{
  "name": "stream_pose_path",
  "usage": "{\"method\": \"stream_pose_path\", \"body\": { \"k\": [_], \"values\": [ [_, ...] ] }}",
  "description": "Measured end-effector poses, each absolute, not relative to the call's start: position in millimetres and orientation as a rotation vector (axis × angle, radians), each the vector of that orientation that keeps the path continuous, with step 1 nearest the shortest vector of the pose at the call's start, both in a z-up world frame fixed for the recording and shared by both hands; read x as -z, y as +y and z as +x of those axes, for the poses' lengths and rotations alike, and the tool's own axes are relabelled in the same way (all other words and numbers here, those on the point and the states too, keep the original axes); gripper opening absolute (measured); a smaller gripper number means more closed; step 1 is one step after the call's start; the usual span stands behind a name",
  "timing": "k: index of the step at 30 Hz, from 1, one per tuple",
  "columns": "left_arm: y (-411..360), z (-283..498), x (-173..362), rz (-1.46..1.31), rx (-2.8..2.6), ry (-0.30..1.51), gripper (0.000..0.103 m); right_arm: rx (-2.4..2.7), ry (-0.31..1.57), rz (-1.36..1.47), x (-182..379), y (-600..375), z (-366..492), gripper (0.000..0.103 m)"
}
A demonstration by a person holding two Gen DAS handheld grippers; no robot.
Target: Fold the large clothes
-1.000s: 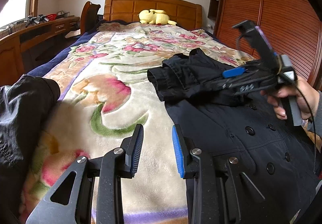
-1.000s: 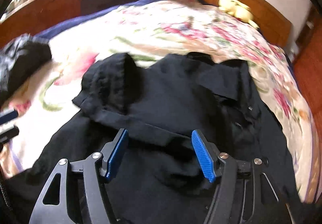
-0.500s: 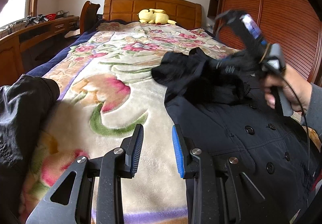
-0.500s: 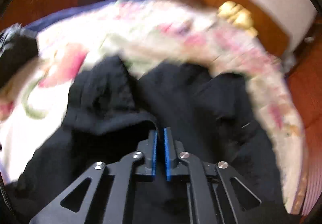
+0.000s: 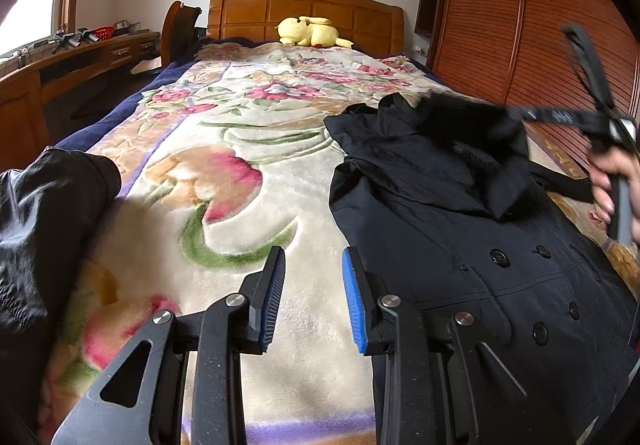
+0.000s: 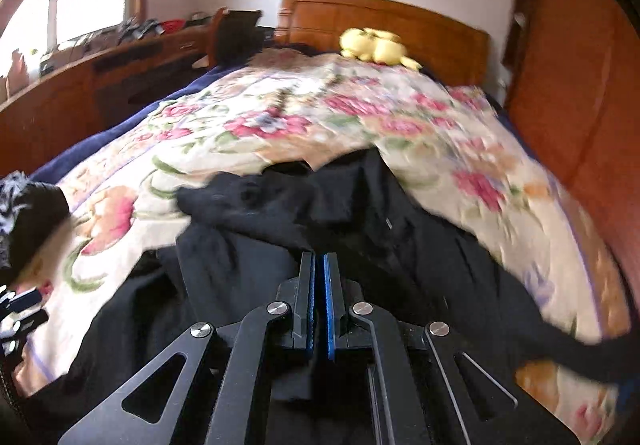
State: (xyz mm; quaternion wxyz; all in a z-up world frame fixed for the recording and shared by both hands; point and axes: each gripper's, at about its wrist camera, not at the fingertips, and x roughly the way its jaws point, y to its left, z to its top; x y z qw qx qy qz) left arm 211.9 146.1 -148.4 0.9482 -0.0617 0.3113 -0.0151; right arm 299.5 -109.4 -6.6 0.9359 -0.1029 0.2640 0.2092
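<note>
A large black buttoned coat (image 5: 472,229) lies on the right side of the flowered bed cover (image 5: 240,165). My right gripper (image 6: 319,265) is shut on the coat's black fabric (image 6: 280,237) near the collar and holds it raised; it also shows, blurred, in the left wrist view (image 5: 520,117) at the right. My left gripper (image 5: 312,285) is open and empty, low over the bed cover just left of the coat's edge.
Another black garment (image 5: 44,225) lies bunched at the left edge of the bed. A yellow plush toy (image 5: 310,32) sits by the wooden headboard (image 5: 304,11). A wooden desk (image 5: 80,61) runs along the left, a slatted wardrobe (image 5: 528,25) along the right.
My right gripper shut on the coat's collar fabric and pulled it up and to the right. The folded part has spread out. My left gripper has not moved.
</note>
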Motion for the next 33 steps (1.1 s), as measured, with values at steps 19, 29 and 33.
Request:
{"method": "stream_pose_path", "body": {
  "k": [19,29,33],
  "values": [
    [142,215,151,-0.095,0.011,0.650,0.030,-0.446,0.514,-0.384,18,-128,211,0.006],
    [141,215,151,-0.094,0.011,0.650,0.030,-0.493,0.624,-0.494,28,-70,252,0.042],
    [140,215,151,-0.091,0.010,0.650,0.030,-0.455,0.680,-0.583,37,-49,274,0.044]
  ]
}}
